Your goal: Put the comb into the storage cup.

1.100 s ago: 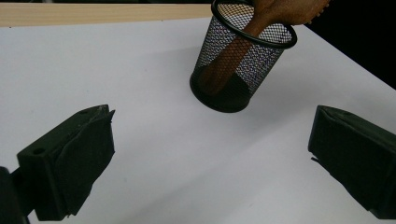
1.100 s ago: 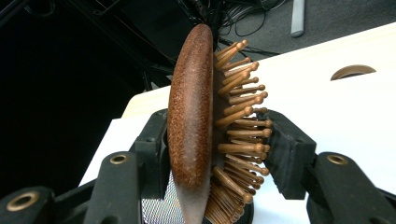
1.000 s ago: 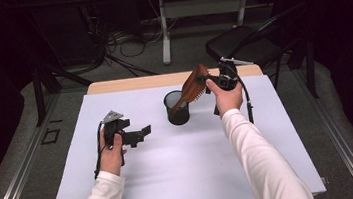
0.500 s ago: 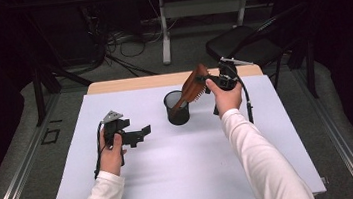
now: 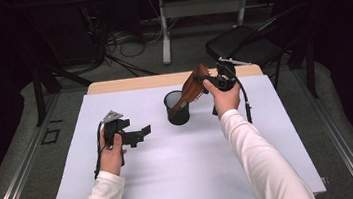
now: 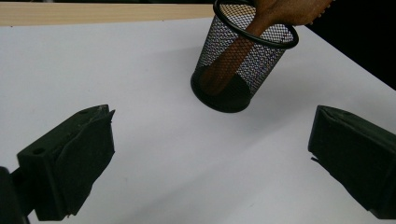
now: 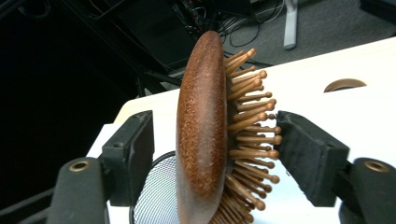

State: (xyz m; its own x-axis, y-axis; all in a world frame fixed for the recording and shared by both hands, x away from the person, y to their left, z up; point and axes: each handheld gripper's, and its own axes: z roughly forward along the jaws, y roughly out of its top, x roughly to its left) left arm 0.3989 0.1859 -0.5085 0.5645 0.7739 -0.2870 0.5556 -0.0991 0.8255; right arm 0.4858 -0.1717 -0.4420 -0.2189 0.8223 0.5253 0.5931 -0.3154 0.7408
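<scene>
My right gripper (image 7: 212, 154) is just letting its jaws spread off the wooden hairbrush (image 7: 205, 135), which is leaning handle-down in the black mesh cup (image 5: 177, 108) mid-table, while my left gripper (image 5: 138, 133) is resting wide open and empty nearby.

So the high view sits above the person's side of the table (image 5: 139, 184), looking forward and down over the whole top. The left gripper view rides low, facing the mesh cup (image 6: 243, 60) from close by. The right gripper view is right up against the hairbrush (image 7: 203, 135). All three catch that cup and brush.
</scene>
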